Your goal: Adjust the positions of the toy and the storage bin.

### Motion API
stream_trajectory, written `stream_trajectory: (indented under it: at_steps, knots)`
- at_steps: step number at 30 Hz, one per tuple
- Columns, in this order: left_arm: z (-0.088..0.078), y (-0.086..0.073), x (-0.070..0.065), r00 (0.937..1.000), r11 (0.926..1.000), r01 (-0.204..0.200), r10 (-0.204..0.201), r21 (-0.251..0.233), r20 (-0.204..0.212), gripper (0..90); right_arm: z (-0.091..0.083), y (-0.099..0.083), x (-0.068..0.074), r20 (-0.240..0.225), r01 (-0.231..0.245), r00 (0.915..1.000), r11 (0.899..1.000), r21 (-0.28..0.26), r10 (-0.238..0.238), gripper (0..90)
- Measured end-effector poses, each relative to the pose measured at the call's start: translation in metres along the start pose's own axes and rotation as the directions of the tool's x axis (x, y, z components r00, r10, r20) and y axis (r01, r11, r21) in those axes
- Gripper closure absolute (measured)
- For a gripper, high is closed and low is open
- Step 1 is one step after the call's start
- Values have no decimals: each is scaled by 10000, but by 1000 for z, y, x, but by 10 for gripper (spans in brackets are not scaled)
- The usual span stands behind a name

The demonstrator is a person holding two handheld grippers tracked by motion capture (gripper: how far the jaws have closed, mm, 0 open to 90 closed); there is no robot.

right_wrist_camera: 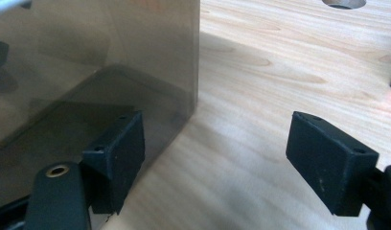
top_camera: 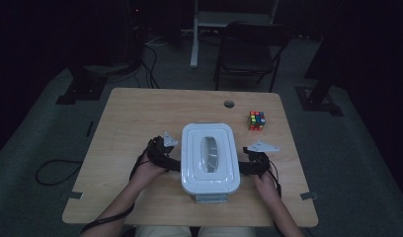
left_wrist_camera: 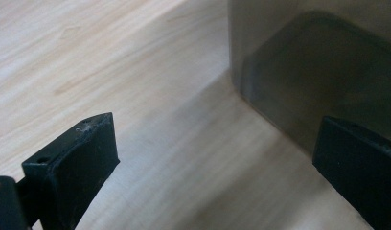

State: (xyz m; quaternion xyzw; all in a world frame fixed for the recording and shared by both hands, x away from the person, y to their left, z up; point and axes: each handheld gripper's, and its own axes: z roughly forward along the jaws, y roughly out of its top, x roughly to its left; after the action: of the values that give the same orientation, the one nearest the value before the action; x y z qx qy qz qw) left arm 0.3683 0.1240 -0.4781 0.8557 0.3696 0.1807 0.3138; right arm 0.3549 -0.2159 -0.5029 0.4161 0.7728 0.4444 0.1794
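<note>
A: Where is the bin [top_camera: 210,157]?
B: Mid-table, cube [top_camera: 257,120] beyond its right corner. We are flanking it: left gripper [top_camera: 174,164] and right gripper [top_camera: 243,167] gaping, holding nothing.
A: How is it handling?
B: Probably light, rigid, slick; we are favouring its lid rim.

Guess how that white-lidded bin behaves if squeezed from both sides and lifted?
The bin looks rigid, so it should hold shape. Its smooth glossy walls, seen in both gripper views, may be slippery against the pads. It is tall and carries a broad lid, so it could tilt if the left gripper and right gripper press unevenly.
</note>
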Motion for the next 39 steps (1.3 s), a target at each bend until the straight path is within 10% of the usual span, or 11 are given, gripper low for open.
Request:
stream_trajectory:
  at_steps: [9, 14, 20, 39]
  knots:
    - [-4, -4, -8, 9989, 9985, -454, 449, -315, -164, 22, -16, -14, 13, 324, 223, 9992, 9997, -104, -220, 199]
    - [-1, -19, 3, 9994, 9966, 284, -269, -773, 195, 22, -26, -21, 11, 216, -228, 9995, 9947, -1001, 251, 125]
    - [-4, -40, 22, 9936, 9923, 1053, -1022, -648, 488, 22, -33, -23, -9, 1738, -567, 9814, 9881, -1432, 815, 118]
    - [-55, -109, 61, 9719, 9729, 2313, -2314, -73, -440, 22, -12, 17, -100, 3015, -1775, 9295, 9743, -1390, 2123, 115]
